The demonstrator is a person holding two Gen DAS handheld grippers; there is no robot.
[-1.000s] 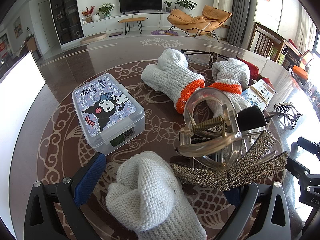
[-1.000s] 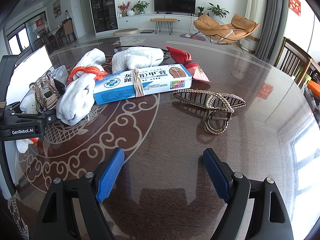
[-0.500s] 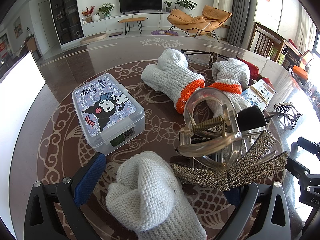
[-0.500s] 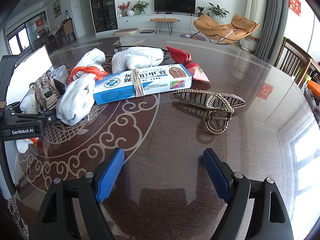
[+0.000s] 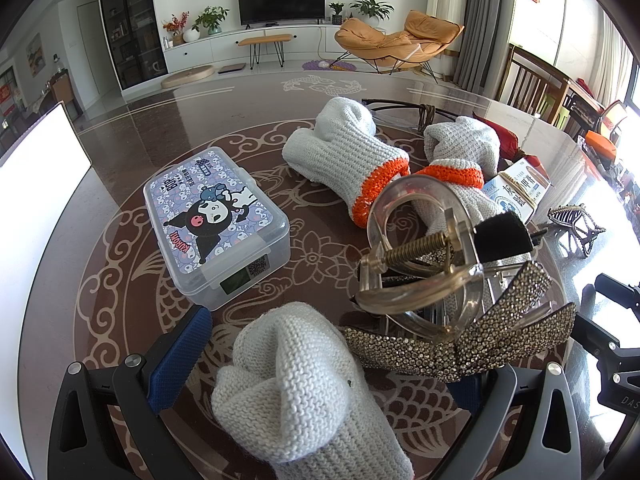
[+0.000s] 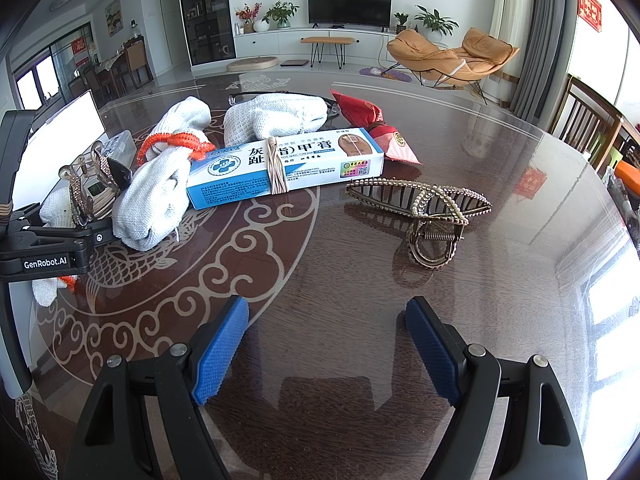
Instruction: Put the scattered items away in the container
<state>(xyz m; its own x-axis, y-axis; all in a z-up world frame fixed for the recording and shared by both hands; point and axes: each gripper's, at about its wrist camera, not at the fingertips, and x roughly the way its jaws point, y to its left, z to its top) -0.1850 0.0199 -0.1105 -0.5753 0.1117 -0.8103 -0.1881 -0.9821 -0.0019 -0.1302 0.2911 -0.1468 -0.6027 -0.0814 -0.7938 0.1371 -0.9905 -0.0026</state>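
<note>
A cluttered, dark patterned table (image 6: 360,280) in a bright living room. In the left wrist view, the left gripper (image 5: 320,364) sits at the bottom of the frame with a rhinestone hair clip (image 5: 460,344) and a grey knitted glove (image 5: 296,384) between its blue-padded fingers (image 5: 176,360); the right-hand finger is hidden behind the clip, so whether the fingers actually clamp either item cannot be told. The clip's clear plastic spring hinge (image 5: 424,256) rises toward the centre right.

Left of centre stands the container, a lidded clear plastic box (image 5: 216,224) with a cartoon sticker on top, its lid shut. Beyond it, upper centre, lie two more grey gloves with orange cuffs (image 5: 348,160), and at the right edge a blue-and-white ointment carton (image 5: 516,192) and a metal claw clip (image 5: 576,228).

In the right wrist view, the right gripper (image 6: 328,348) hovers low over bare table at the bottom of the frame, its fingers spread wide and holding nothing. The claw clip (image 6: 428,212) lies right of centre, just ahead of it. The ointment carton (image 6: 284,168), banded with a rubber band, rests against the gloves (image 6: 160,192) at centre left, with a red snack packet (image 6: 372,124) behind it.
</note>
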